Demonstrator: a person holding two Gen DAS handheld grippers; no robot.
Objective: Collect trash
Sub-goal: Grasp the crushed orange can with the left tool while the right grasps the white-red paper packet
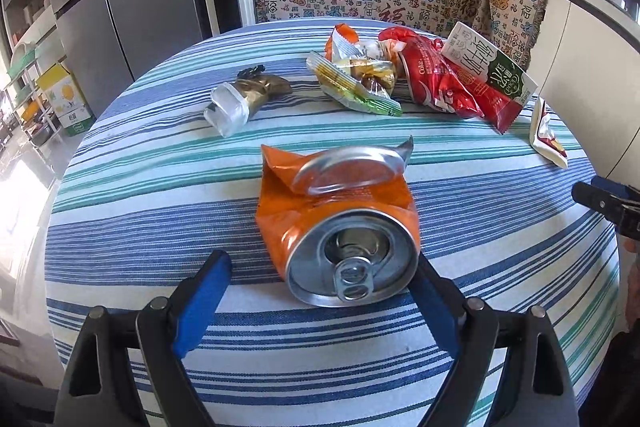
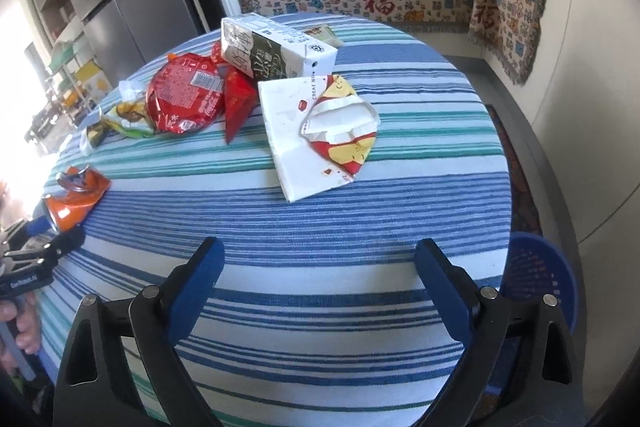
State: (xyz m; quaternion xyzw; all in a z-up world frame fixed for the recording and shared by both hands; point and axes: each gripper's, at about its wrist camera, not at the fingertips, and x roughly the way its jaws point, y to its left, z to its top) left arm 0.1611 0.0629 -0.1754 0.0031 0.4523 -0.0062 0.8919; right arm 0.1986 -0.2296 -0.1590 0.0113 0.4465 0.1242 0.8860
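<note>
My left gripper (image 1: pixel 320 267) gapes wide around crushed orange can (image 1: pixel 340 223), right pad touching, no squeeze. Right gripper (image 2: pixel 320 255) wide open, empty over striped table (image 2: pixel 360 219).

left claw (image 1: pixel 320 267): black triangular arms with cut-outs, silver round rivets, blue pads on its fingers (image 1: pixel 204 303) | right claw (image 2: pixel 320 259): same black arms, silver rivets, blue pads | left claw's black body bears small white lettering, seen from right wrist
</note>
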